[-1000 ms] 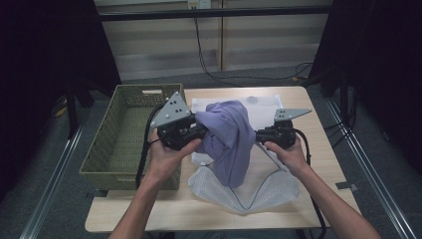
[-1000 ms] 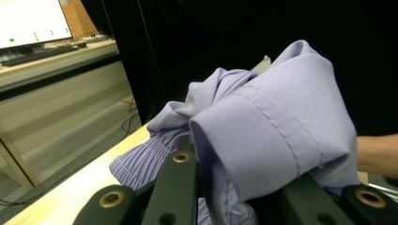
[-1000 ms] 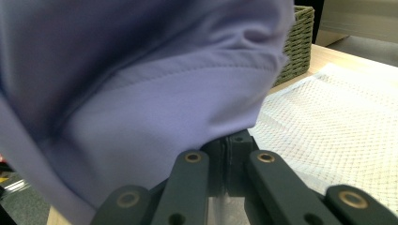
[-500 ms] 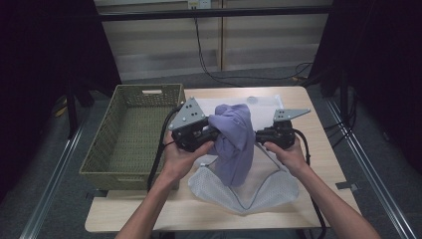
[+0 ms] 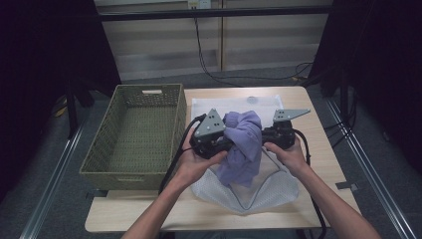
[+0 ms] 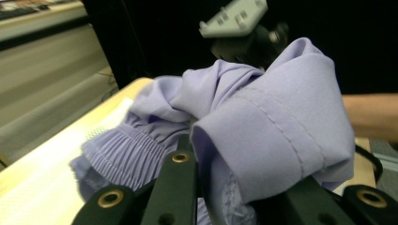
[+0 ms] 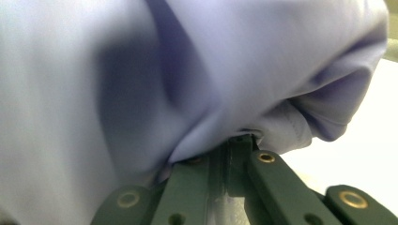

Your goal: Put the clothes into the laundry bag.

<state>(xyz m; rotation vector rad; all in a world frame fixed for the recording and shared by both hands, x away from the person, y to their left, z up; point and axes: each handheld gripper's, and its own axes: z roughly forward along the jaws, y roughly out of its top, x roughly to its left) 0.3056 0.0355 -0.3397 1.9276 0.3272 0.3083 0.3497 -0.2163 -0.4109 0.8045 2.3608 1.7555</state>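
A lavender garment (image 5: pixel 244 147) hangs bunched between my two grippers above a white mesh bag (image 5: pixel 271 191) that lies on the table. My left gripper (image 5: pixel 223 144) is shut on the cloth from the left. In the left gripper view its jaws (image 6: pixel 206 157) pinch a hemmed fold of the garment (image 6: pixel 263 136) beside a gathered band. My right gripper (image 5: pixel 271 135) holds the garment from the right. The right gripper view has its jaws (image 7: pixel 239 143) closed on a pinch of the lavender cloth (image 7: pixel 141 84). The two grippers stand close together.
An empty woven basket (image 5: pixel 130 173) stands at the left of the wooden table (image 5: pixel 149 219). Cables trail from both grippers over the table's front edge. The far part of the mesh bag (image 5: pixel 234 104) reaches toward the table's back edge.
My left hand has moved right and down toward the right gripper, so the garment now bunches tighter between them. The right hand has kept still.
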